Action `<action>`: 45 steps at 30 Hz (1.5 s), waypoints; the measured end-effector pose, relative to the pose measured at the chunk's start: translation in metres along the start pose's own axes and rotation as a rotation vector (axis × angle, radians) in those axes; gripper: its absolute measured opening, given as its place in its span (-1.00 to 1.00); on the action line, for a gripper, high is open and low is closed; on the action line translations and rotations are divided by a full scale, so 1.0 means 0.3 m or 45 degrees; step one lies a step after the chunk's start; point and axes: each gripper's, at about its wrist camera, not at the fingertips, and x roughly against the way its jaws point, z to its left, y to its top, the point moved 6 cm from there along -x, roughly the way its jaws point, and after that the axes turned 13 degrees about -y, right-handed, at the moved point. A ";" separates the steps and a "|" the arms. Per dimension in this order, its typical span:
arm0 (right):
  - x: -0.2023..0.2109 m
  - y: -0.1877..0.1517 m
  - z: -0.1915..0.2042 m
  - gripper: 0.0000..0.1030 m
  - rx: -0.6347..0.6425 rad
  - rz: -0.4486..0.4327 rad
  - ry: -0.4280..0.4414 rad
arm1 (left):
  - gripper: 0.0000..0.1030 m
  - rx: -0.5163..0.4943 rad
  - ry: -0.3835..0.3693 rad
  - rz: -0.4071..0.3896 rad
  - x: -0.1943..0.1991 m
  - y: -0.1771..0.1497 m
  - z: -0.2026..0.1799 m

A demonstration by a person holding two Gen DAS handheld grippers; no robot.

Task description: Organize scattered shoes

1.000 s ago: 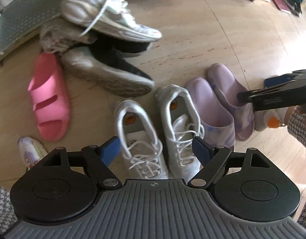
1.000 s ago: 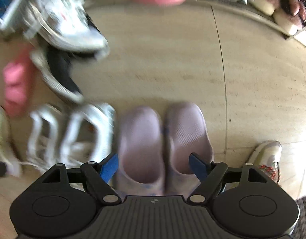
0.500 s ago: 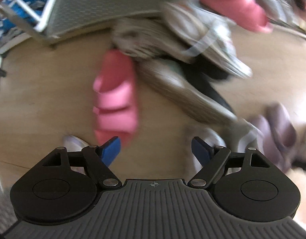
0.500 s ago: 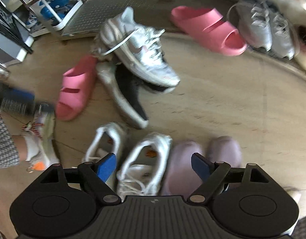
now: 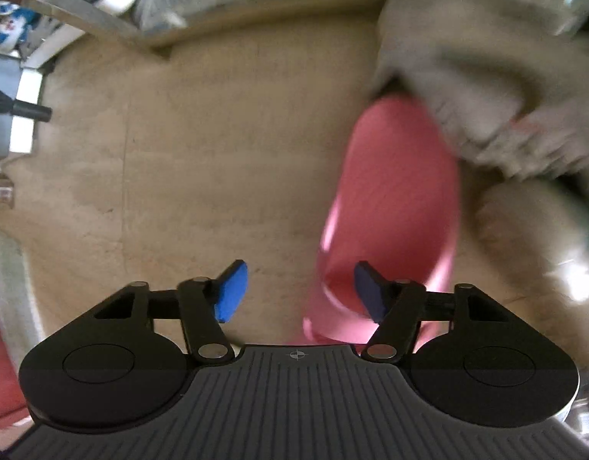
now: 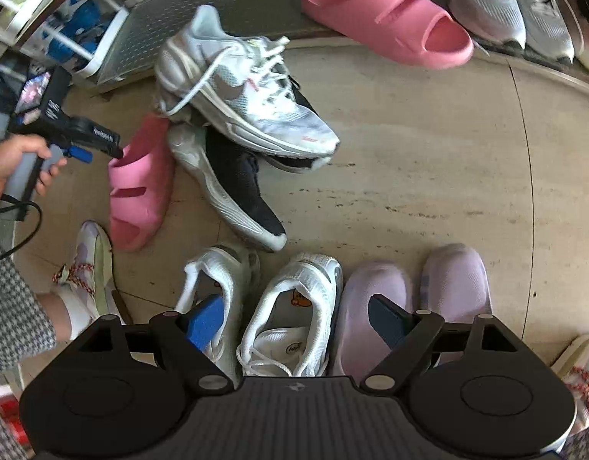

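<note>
Blurring most of the left wrist view: a smeared pink sandal (image 5: 394, 207) under and ahead of the left gripper (image 5: 300, 292), with a grey heap of sneakers (image 5: 482, 88) above it too streaked to sort out. Jaws just closing, narrower than a second ago, yet apart with only bare floor (image 5: 202, 161) between the pads; right pad overlapping the sandal's edge, contact impossible to judge. Gone from that view since a second ago: the white pair and the lilac pair.

Showing sharply in the right wrist view what the left cannot: the same pink sandal (image 6: 141, 184) beside a black sneaker (image 6: 233, 176) topped by a white-grey sneaker (image 6: 241, 88), its mate (image 6: 390, 19) far off by the wall, and a hand (image 6: 14, 165) gripping the left gripper's handle. Right gripper (image 6: 294, 324) spread wide, empty, above white sneakers (image 6: 294, 306) and lilac slippers (image 6: 413, 295), partly hidden behind it.
</note>
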 end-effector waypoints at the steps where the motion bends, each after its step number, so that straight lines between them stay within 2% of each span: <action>1: -0.004 -0.004 -0.002 0.61 -0.009 0.011 0.005 | 0.00 0.007 -0.014 0.007 -0.016 -0.001 -0.001; 2: -0.008 -0.008 -0.004 0.61 -0.019 0.021 0.010 | -0.24 0.018 -0.032 0.018 -0.034 -0.003 -0.002; 3: -0.012 -0.012 -0.006 0.61 -0.028 0.032 0.015 | -0.66 0.023 -0.045 0.033 -0.042 -0.005 -0.007; 4: -0.015 -0.015 -0.006 0.61 -0.031 0.037 0.016 | -0.73 0.023 -0.056 0.065 -0.055 -0.016 -0.019; 8: -0.003 -0.011 0.014 0.61 -0.016 0.031 0.004 | -0.77 -0.017 0.000 0.101 -0.023 -0.087 -0.017; 13: 0.062 0.011 0.056 0.62 -0.004 -0.038 0.052 | -0.83 0.030 -0.024 0.047 0.159 -0.175 0.051; 17: 0.141 0.026 0.096 0.61 -0.022 -0.110 0.145 | -0.79 0.018 -0.125 -0.071 0.399 -0.279 0.050; 20: 0.225 0.035 0.115 0.61 -0.031 -0.202 0.203 | -0.80 -0.001 -0.248 -0.172 0.566 -0.361 -0.025; 23: 0.294 0.042 0.100 0.61 -0.047 -0.289 0.206 | -0.79 -0.046 -0.378 -0.256 0.694 -0.433 -0.183; 26: 0.380 0.051 -0.018 0.61 -0.145 -0.403 0.141 | -0.75 -0.117 -0.501 -0.300 0.766 -0.463 -0.410; 30: 0.443 0.051 -0.221 0.62 -0.343 -0.488 0.060 | -0.74 -0.176 -0.581 -0.336 0.778 -0.421 -0.727; 32: 0.471 0.022 -0.401 0.62 -0.548 -0.516 0.039 | -0.75 -0.139 -0.614 -0.338 0.762 -0.392 -0.876; 35: 0.470 -0.033 -0.561 0.63 -0.764 -0.517 0.043 | -0.75 -0.046 -0.634 -0.304 0.674 -0.339 -1.042; 38: 0.454 -0.040 -0.616 0.64 -0.864 -0.475 0.088 | -0.62 0.052 -0.658 -0.243 0.565 -0.295 -1.182; 40: 0.444 -0.044 -0.652 0.64 -0.931 -0.447 0.118 | -0.32 0.049 -0.630 -0.183 0.496 -0.258 -1.220; 42: 0.452 -0.012 -0.628 0.65 -0.897 -0.458 0.139 | -0.05 0.008 -0.579 -0.142 0.449 -0.240 -1.241; 44: 0.460 0.012 -0.593 0.66 -0.819 -0.477 0.115 | 0.04 -0.068 -0.535 -0.139 0.457 -0.243 -1.244; 45: 0.462 0.025 -0.573 0.66 -0.777 -0.486 0.095 | 0.06 -0.153 -0.505 -0.147 0.477 -0.249 -1.228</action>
